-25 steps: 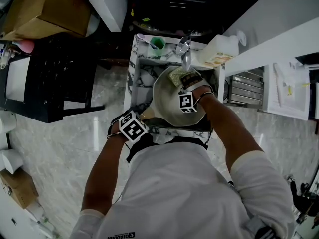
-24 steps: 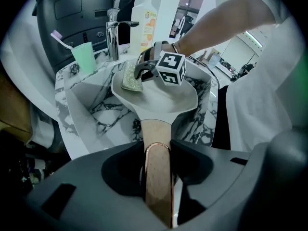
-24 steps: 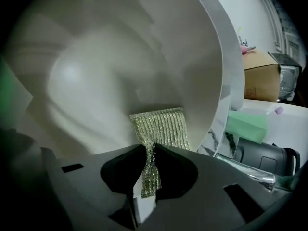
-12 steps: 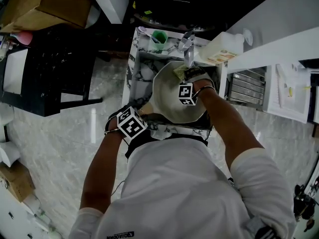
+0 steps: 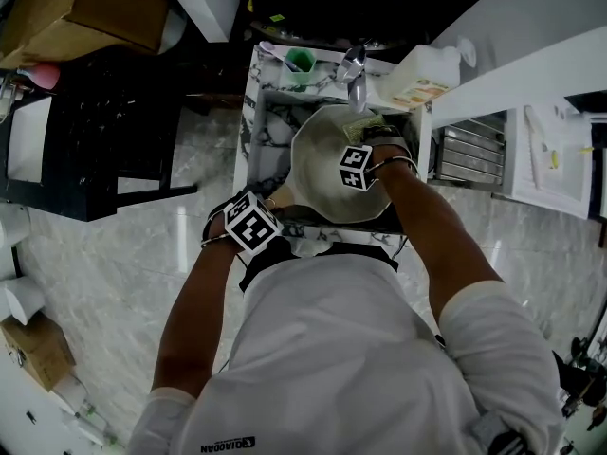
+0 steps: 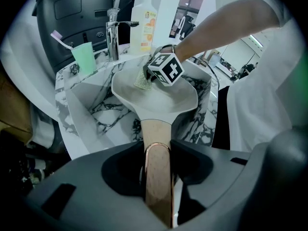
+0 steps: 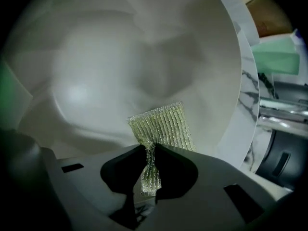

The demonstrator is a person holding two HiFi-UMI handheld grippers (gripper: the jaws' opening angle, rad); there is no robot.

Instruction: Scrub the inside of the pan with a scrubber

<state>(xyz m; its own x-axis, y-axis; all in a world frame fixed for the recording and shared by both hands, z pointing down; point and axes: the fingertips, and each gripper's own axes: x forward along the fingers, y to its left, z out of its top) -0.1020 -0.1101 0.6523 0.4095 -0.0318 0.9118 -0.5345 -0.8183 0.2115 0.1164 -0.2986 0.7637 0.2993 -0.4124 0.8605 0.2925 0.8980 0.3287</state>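
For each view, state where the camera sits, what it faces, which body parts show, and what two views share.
Head view: on the head, facing steeply down at the sink; arms and torso show.
Left gripper view: on the left gripper, facing along the pan handle toward the faucet; the right forearm shows.
Right gripper view: on the right gripper, facing into the pan; no body shows.
Both gripper views share the scrubber.

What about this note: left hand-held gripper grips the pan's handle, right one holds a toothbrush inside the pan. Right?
No: the right hand-held gripper holds a mesh scrubber, not a toothbrush, inside the pan; the right gripper view shows it.
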